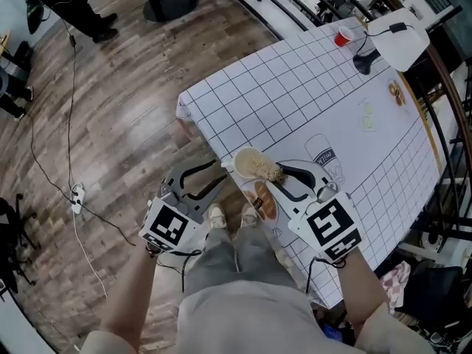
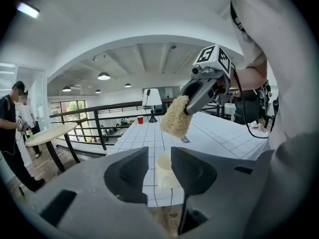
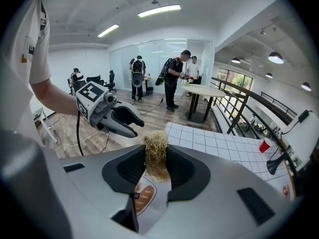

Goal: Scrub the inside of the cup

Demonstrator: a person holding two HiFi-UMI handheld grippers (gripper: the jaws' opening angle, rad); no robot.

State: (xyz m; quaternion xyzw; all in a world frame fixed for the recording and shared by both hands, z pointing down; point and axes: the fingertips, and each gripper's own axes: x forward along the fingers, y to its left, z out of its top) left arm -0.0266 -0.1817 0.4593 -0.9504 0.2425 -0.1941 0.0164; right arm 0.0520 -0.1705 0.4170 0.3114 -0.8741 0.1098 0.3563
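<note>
The cup (image 2: 164, 169), pale, smooth and cylindrical, is seen standing upright at the near edge of the worktop (image 1: 310, 87). Its long axis is vertical and its mouth is turned up. It is framed in the gap between the fingers of the left gripper (image 2: 159, 153), which are spread wide. They are not pressed on it, and nothing is held by them.

A tan scrubber (image 3: 155, 166) of coarse, tangled fibres is clamped between the fingers of the right gripper (image 3: 155, 152). Its length is set along the fingers and its shaggy end juts past their tips. In the left gripper view this end is pointed down at a slant, above the cup and clear of it.

The worktop is covered in white, ruled with a dark square grid.
</note>
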